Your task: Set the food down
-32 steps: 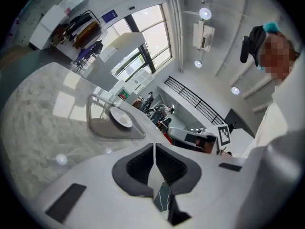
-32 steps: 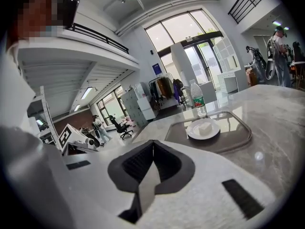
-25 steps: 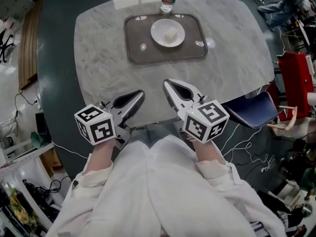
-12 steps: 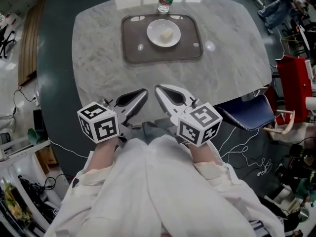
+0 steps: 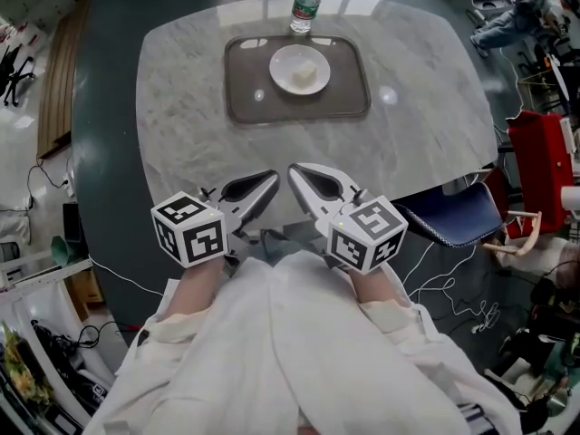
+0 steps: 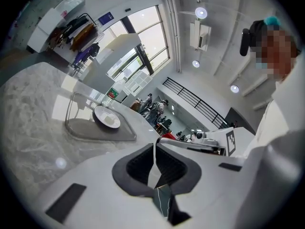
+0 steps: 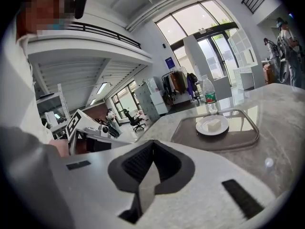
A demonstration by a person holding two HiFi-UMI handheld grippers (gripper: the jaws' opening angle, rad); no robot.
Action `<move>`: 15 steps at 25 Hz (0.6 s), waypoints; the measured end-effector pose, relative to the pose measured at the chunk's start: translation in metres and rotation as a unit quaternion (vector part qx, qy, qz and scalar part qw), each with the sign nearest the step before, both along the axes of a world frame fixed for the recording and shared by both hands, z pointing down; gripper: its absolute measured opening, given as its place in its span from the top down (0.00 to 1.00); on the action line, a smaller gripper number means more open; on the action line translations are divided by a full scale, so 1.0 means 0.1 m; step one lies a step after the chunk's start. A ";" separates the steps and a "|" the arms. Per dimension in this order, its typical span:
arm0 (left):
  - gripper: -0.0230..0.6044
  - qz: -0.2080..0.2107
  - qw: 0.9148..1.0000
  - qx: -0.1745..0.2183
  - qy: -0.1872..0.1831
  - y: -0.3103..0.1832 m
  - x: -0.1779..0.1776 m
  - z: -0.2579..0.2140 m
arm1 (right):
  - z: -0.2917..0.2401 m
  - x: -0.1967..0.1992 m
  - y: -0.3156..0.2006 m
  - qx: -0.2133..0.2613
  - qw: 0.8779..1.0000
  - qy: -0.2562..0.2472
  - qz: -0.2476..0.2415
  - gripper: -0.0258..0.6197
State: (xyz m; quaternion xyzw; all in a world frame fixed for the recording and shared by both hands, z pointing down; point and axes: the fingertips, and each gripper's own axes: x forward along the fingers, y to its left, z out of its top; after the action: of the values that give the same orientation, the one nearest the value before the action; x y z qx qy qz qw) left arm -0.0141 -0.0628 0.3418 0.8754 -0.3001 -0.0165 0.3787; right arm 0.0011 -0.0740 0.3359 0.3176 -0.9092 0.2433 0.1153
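Both grippers are parked low at the near edge of the desk [image 5: 181,107], right in front of the person's lap. The left gripper [image 5: 263,185] has its fingers [image 6: 136,168] pressed flat together with nothing between them. The right gripper [image 5: 304,178] is the same, closed up tight and empty, as its own view shows plainly.

And the food [image 5: 306,72]? It's a pale little block sitting on the white plate [image 5: 280,69], and that plate rests in the middle of the brown tray [image 5: 249,98] toward the far edge of the desk. A bottle [image 5: 306,3] stands just beyond the tray at that far edge. The food is well apart from both grippers, with bare marble in between.

My read is that the set-down looks done: the food is down on its plate and neither gripper carries anything. This seems to be the rest position at the close of the step. There is nothing to release, so little is called for next. If the food were to be handled again, a gripper would have to reach across the desk toward the tray and spread its fingers first.
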 end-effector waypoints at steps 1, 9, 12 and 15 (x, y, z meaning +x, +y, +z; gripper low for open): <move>0.92 -0.002 1.000 0.001 -0.001 0.00 -0.01 -0.01 | 0.00 0.00 0.00 0.000 1.000 -0.001 -0.001 0.96; 0.92 -0.014 1.000 0.007 -0.005 0.01 -0.07 -0.06 | -0.06 -0.05 0.06 0.008 1.000 -0.012 -0.017 0.96; 0.92 -0.020 1.000 0.006 0.005 0.01 -0.11 -0.08 | -0.09 -0.09 0.08 0.014 1.000 -0.011 -0.024 0.96; 0.92 -0.021 1.000 0.011 0.002 0.01 -0.13 -0.12 | -0.11 -0.10 0.10 0.019 0.999 -0.012 -0.025 0.96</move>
State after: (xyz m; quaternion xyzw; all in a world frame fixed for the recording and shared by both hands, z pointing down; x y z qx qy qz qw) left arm -0.0274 -0.0618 0.3300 0.8730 -0.3174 -0.0292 0.3692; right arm -0.0091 -0.0644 0.3247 0.2940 -0.9227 0.2265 0.1048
